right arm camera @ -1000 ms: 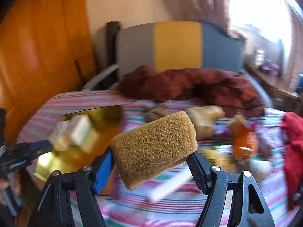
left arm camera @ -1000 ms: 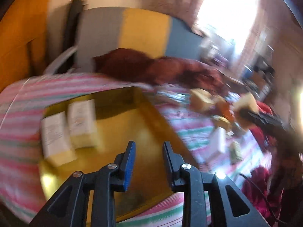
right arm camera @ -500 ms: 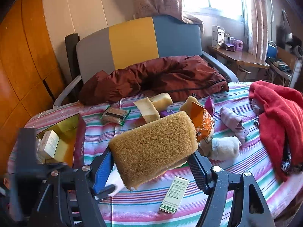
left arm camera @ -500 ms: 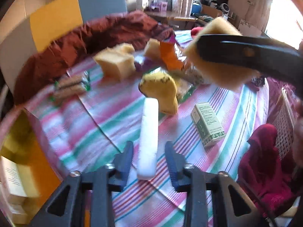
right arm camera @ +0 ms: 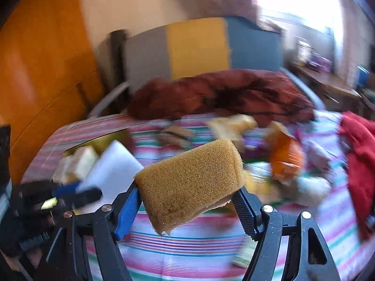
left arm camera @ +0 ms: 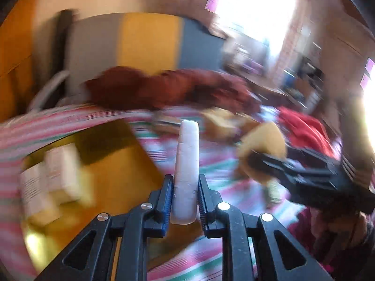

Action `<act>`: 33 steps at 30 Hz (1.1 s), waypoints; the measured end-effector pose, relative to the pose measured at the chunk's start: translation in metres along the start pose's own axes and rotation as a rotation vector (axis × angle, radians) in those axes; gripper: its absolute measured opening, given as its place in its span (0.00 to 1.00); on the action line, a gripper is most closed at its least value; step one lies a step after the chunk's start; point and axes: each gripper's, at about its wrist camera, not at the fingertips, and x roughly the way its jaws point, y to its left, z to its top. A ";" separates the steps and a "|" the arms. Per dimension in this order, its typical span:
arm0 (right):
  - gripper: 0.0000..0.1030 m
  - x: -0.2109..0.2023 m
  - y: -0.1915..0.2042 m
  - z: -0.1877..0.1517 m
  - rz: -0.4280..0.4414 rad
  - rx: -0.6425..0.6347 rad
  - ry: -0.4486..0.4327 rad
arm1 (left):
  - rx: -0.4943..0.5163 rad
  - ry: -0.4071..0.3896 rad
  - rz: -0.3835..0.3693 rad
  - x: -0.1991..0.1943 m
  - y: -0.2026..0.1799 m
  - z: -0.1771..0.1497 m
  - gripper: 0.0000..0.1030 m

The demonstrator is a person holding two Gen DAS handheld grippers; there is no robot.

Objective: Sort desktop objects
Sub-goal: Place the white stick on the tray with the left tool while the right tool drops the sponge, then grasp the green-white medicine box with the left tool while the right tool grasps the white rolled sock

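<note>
Nearest the left wrist camera, the left gripper point(left arm camera: 185, 196) has its fingers pinching one white foam block point(left arm camera: 187, 164) by its near end, edge-on, the far end sticking out free. It looks light and soft, likely to bend, so a hold nearer the middle would steady it. The right gripper point(right arm camera: 187, 201) clamps one brown sponge point(right arm camera: 189, 182) across its width; squashy and easy to hold. Beyond, on the striped tabletop point(right arm camera: 187, 238), one gold tray point(left arm camera: 117, 171) carries what look like two small boxes point(left arm camera: 49, 182). Farther off, the blurred clutter defies counting.
</note>
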 end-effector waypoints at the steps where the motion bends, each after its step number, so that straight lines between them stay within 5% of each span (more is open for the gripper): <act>1: 0.72 0.005 0.015 0.002 0.046 -0.020 0.007 | -0.029 0.000 0.044 -0.004 0.014 -0.002 0.20; 6: 0.78 0.031 0.100 0.009 0.255 -0.135 0.034 | -0.233 0.020 0.241 -0.027 0.096 -0.032 0.41; 8: 0.90 0.042 0.127 0.009 0.330 -0.161 0.060 | -0.278 0.038 0.283 -0.031 0.114 -0.045 0.50; 12: 0.93 0.052 0.151 0.004 0.384 -0.163 0.094 | -0.349 0.028 0.325 -0.043 0.132 -0.067 0.52; 18: 0.93 0.053 0.144 -0.015 0.295 -0.197 0.120 | -0.346 -0.011 0.271 -0.046 0.127 -0.074 0.77; 26: 0.93 0.034 0.100 -0.028 0.170 -0.158 0.071 | -0.247 -0.022 0.149 -0.034 0.087 -0.051 0.76; 33: 0.93 0.017 0.050 -0.037 0.029 -0.086 0.018 | -0.201 0.037 -0.035 -0.012 0.050 -0.040 0.77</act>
